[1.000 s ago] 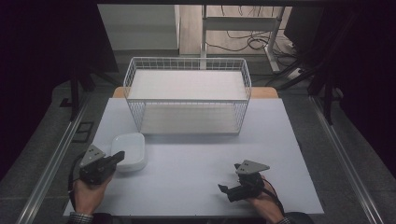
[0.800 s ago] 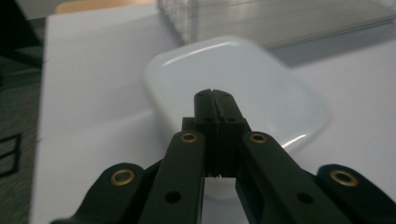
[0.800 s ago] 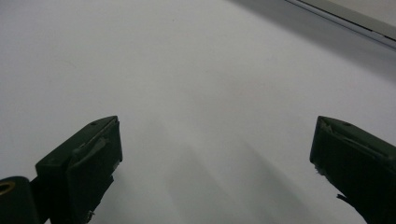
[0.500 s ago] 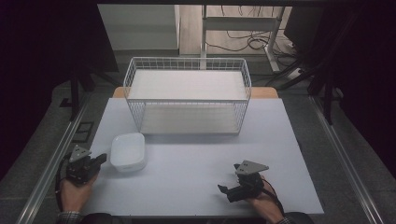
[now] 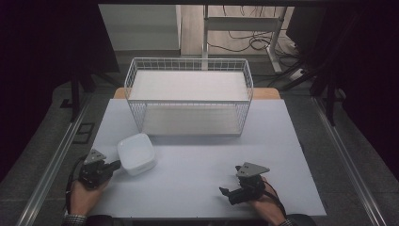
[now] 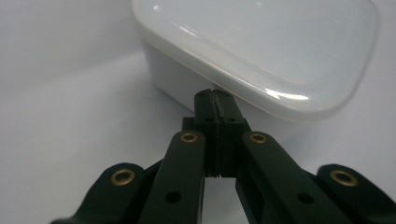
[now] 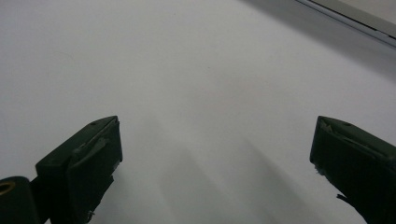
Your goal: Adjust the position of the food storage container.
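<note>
a white wire basket (image 5: pixel 188 101) stands upright at the table's (image 5: pixel 197 188) far side, cables (image 5: pixel 244 42) perhaps on the floor behind

White lidded container (image 5: pixel 136 153) — upright, flat on table (near-left area), lid closed.

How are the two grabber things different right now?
The left gripper has its jaws shut tight, while the right gripper has its jaws wide apart. The left gripper points its tips at the white box, right beside it; the right gripper has just bare table in front. Both are black and held by hands.
</note>
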The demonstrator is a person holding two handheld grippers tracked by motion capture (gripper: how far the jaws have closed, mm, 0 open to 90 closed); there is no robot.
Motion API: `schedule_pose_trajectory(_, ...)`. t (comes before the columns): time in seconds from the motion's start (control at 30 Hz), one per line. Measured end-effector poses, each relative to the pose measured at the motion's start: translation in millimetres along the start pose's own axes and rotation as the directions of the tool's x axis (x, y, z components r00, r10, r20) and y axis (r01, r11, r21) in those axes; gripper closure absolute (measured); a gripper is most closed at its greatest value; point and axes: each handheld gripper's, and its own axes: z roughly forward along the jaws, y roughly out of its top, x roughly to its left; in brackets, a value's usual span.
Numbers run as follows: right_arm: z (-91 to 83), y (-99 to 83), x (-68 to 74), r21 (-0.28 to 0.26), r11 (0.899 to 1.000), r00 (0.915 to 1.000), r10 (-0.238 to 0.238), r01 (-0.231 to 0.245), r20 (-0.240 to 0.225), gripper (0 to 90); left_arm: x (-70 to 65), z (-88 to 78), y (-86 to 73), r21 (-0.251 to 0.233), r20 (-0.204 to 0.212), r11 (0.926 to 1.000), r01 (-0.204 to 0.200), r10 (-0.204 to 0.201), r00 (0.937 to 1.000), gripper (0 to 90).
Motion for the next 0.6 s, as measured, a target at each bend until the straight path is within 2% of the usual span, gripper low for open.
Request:
schedule_pose_trajectory(0.03,-0.3,0.1,-0.3,-0.002,1.0,1.0,0.0,0.0,0.004,2.0,-6.5,1.7,2.1,0.003,0.028,0.9998,-0.019,0.019,0.9994,90.0)
schedule_pose_trajectory(0.07,-0.3,0.1,-0.4,-0.002,1.0,1.0,0.001,-0.001,0.004,2.0,-6.5,1.7,2.1,0.003,0.028,0.9998,-0.019,0.019,0.9994,90.0)
schedule_pose_trajectory(0.13,-0.4,0.0,-0.5,-0.003,1.0,1.0,0.002,-0.002,0.006,2.1,-16.0,3.9,4.5,0.0,0.073,0.9996,-0.028,0.028,0.9969,90.0)
schedule_pose_trajectory(0.17,-0.3,0.0,-0.6,-0.003,1.0,1.0,0.004,-0.004,0.007,2.0,-24.0,6.8,6.7,-0.007,0.117,0.9992,-0.039,0.04,0.9923,90.0)
schedule_pose_trajectory(0.2,-0.1,-0.1,-0.5,-0.004,1.0,1.0,0.005,-0.005,0.006,2.0,-29.0,8.6,8.9,-0.003,0.137,0.9982,-0.059,0.059,0.9889,90.0)
schedule_pose_trajectory(0.27,0.1,-0.1,-0.4,-0.003,1.0,1.0,0.005,-0.005,0.006,2.0,-31.7,9.1,10.0,0.0,0.141,0.9976,-0.069,0.068,0.9877,90.0)
schedule_pose_trajectory(0.3,-0.1,0.0,-0.4,-0.001,1.0,1.0,0.003,-0.003,0.005,2.1,-32.9,8.6,11.5,0.002,0.128,0.9962,-0.087,0.086,0.9881,90.0)
schedule_pose_trajectory(0.33,-0.3,0.0,-0.3,-0.002,1.0,1.0,0.002,-0.001,0.005,2.0,-30.5,7.5,12.0,0.003,0.112,0.9963,-0.086,0.085,0.99,90.0)
schedule_pose_trajectory(0.37,-0.5,0.1,-0.5,-0.005,1.0,1.0,0.003,-0.003,0.006,2.0,-20.7,5.4,11.2,-0.002,0.063,0.9985,-0.055,0.055,0.9965,90.0)
schedule_pose_trajectory(0.43,0.1,0.2,-0.8,-0.006,1.0,1.0,0.007,-0.007,0.005,2.1,-4.0,5.0,10.0,-0.002,-0.013,0.9997,-0.024,0.024,0.9996,90.0)
schedule_pose_trajectory(0.5,1.5,0.8,-0.7,-0.005,1.0,1.0,0.007,-0.007,0.002,2.0,16.6,9.4,9.9,-0.015,-0.068,0.9994,0.031,-0.031,0.9972,90.0)
schedule_pose_trajectory(0.53,1.5,0.8,-0.7,-0.005,1.0,1.0,0.007,-0.007,0.002,2.0,16.6,9.4,9.9,-0.015,-0.068,0.9994,0.031,-0.031,0.9972,90.0)
schedule_pose_trajectory(0.57,3.8,2.1,0.2,-0.005,1.0,1.0,0.001,-0.001,0.002,2.0,29.4,15.2,10.6,-0.026,-0.083,0.9974,0.067,-0.069,0.9941,90.0)
schedule_pose_trajectory(0.6,3.8,2.1,0.2,-0.005,1.0,1.0,0.001,-0.001,0.002,2.0,29.4,15.2,10.6,-0.026,-0.083,0.9974,0.067,-0.069,0.9941,90.0)
